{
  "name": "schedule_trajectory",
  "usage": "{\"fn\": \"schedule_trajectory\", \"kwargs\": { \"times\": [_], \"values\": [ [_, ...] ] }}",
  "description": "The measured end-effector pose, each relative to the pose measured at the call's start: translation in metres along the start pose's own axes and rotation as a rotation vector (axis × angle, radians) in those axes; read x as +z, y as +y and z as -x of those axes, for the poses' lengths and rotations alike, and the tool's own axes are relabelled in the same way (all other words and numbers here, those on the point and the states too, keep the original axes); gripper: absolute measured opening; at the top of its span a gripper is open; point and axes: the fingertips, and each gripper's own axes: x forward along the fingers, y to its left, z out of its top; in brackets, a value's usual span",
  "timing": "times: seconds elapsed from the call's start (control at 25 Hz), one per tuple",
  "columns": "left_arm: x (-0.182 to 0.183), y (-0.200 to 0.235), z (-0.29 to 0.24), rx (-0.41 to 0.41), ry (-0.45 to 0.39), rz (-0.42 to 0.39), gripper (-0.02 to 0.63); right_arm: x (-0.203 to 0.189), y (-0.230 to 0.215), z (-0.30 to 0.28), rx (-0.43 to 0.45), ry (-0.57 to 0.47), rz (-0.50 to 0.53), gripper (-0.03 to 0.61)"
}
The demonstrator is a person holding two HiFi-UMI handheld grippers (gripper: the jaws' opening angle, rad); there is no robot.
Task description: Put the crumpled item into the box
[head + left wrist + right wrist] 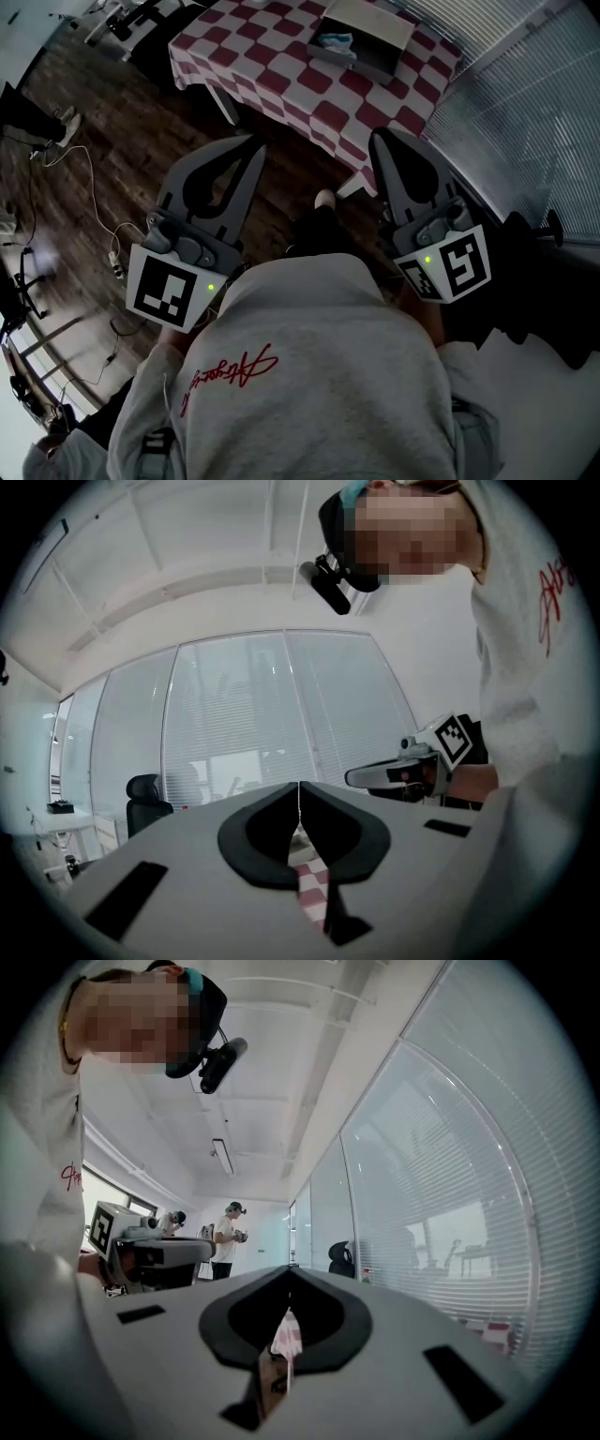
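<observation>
Left hand-held gripper [255, 147] and right hand-held gripper [379, 139]: two in total. Both have jaws pressed together with nothing between them, raised in front of the person's chest. One bench [272, 77] with a checkered cloth, well apart from both. One box [375, 62] on it, far side cut off by the frame edge. One crumpled item [335, 40], bluish, lies in the box's left end. Too small to identify.

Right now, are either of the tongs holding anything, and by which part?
Nothing is held: the grey left tongs and the grey right tongs are both shut, tips touching, with no item between them.
</observation>
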Motion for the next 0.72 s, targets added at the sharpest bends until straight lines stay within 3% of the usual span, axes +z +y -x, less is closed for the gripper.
{"fn": "schedule_trajectory", "kwargs": {
  "times": [0.56, 0.72],
  "values": [
    [0.013, -0.019, 0.007, 0.013, -0.007, -0.014, 0.018, 0.013, 0.013, 0.018, 0.054, -0.002, 0.012, 0.011],
    [0.022, -0.019, 0.005, 0.026, -0.05, -0.013, 0.018, 0.02, 0.013, 0.022, 0.077, -0.017, -0.016, 0.011]
  ]
}}
